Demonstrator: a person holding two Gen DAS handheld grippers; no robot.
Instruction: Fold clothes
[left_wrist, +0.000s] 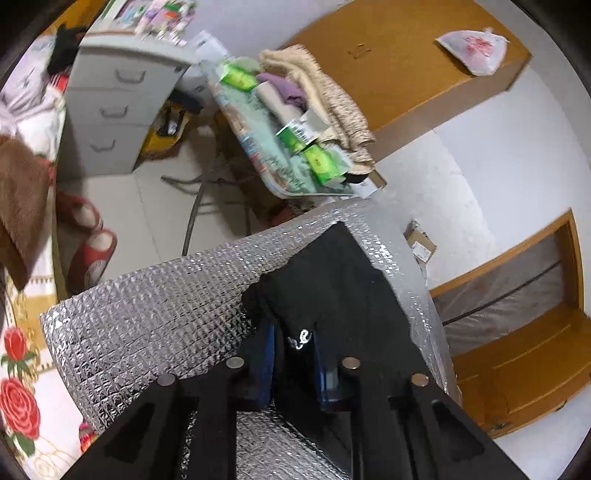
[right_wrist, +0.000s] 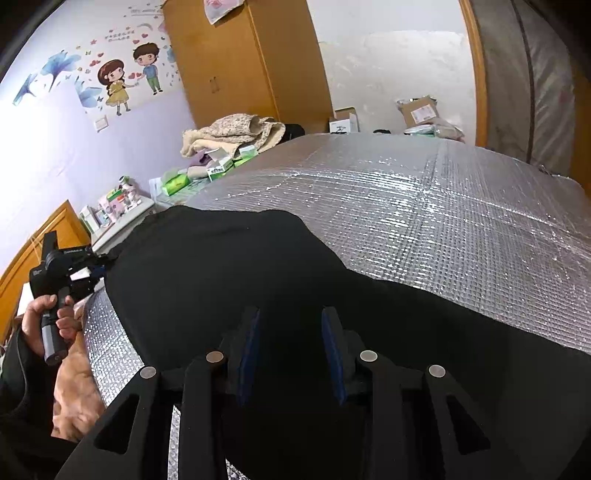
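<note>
Black garment (right_wrist: 258, 280) spread on silver foil mat (right_wrist: 443, 206); left hand-held gripper (left_wrist: 295, 339) pinching its edge; right hand-held gripper (right_wrist: 290, 332) spread above it, at 6 o'clock.

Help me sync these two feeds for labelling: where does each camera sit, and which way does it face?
Left wrist: on the left gripper, facing its fingers, shut on the black cloth garment; beyond, a cluttered side table.
Right wrist: on the right gripper, open over the garment; the person's left hand shows.
Shared: garment, silver quilted foil mat, orange-brown wooden wardrobe.

Black tool (right_wrist: 290, 350), blue pads (right_wrist: 246, 354), silver screws (right_wrist: 215, 356).
</note>
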